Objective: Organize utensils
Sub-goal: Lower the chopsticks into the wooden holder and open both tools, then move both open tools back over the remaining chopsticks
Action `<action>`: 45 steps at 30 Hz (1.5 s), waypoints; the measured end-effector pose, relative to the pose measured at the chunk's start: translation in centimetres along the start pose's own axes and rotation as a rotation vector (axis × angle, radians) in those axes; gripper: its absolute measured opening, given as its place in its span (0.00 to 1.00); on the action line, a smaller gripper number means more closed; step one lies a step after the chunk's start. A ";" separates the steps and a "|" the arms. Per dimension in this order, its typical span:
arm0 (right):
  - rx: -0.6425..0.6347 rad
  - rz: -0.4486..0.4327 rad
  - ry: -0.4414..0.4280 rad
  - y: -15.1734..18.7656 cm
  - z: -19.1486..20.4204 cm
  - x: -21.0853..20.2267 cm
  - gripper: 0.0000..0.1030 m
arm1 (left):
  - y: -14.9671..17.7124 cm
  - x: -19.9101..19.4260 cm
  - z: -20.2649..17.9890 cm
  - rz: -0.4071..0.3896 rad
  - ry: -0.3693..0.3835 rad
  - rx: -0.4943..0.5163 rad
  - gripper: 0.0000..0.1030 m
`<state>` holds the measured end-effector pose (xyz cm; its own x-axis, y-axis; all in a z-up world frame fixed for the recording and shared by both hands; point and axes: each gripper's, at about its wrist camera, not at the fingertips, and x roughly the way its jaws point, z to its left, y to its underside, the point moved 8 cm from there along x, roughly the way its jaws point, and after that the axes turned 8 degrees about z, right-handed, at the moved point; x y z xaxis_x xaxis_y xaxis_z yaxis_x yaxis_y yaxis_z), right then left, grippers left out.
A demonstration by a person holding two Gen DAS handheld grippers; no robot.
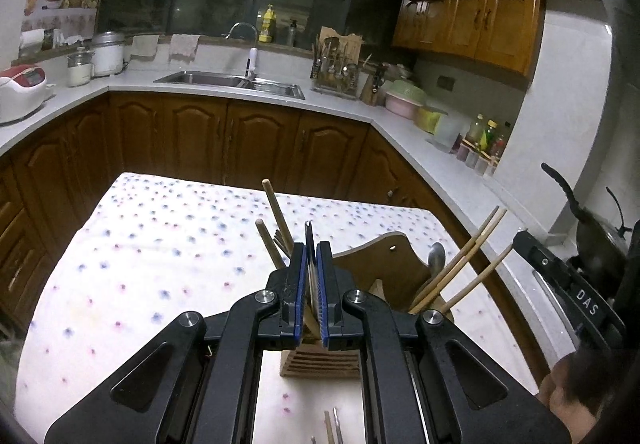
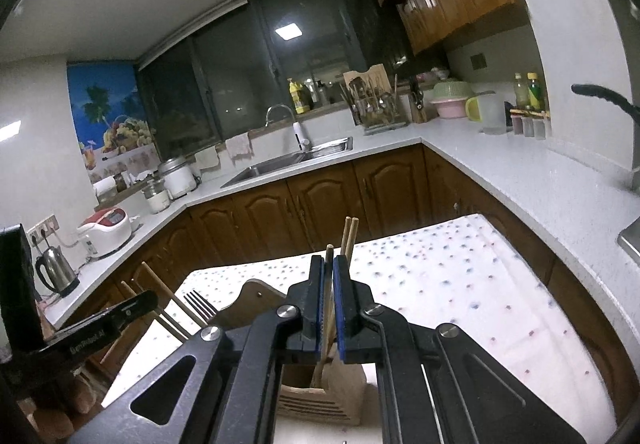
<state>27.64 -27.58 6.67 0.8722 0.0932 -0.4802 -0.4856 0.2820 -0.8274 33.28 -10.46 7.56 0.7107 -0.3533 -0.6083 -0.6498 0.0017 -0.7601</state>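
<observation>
My left gripper [image 1: 311, 256] pinches a dark-handled utensil [image 1: 309, 234] and my right gripper [image 2: 328, 268] a chopstick [image 2: 329, 276], both over the wooden holder [image 1: 384, 264] at six o'clock, already part filled, while a few pieces [image 1: 332, 424] lie on the tablecloth [image 1: 160, 244] unsorted.
</observation>
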 end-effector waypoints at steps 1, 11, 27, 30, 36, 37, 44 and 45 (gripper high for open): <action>0.008 0.000 -0.007 0.0 -0.1 0.1 0.10 | -0.1 -0.3 0.0 -0.005 0.009 0.000 0.08; 0.103 -0.110 -0.069 -0.8 -1.2 -4.0 0.88 | 0.8 -5.9 0.3 -0.099 0.012 -0.041 0.78; 0.110 -0.068 -0.105 5.4 -0.1 -8.5 0.96 | 9.6 -8.3 3.9 0.011 -0.055 -0.131 0.88; 0.121 -0.065 -0.089 6.9 -0.4 -9.1 0.96 | 11.1 -8.3 4.6 0.038 -0.059 -0.143 0.88; 0.139 -0.014 -0.075 10.0 -0.8 -9.4 0.96 | 13.3 -8.5 5.0 0.066 -0.071 -0.140 0.88; 0.141 -0.007 -0.071 10.6 -0.9 -9.4 0.96 | 13.7 -8.4 4.9 0.073 -0.072 -0.137 0.88; 0.139 0.046 -0.047 13.6 -1.4 -9.7 0.96 | 15.9 -8.7 5.6 0.104 -0.095 -0.130 0.88; 0.144 0.050 -0.043 13.9 -1.6 -9.8 0.96 | 16.1 -8.8 5.6 0.107 -0.096 -0.130 0.88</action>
<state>12.23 -26.08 -0.56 0.8502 0.1510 -0.5043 -0.5180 0.4099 -0.7507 18.10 -2.08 -0.62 0.6541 -0.2668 -0.7078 -0.7479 -0.0885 -0.6579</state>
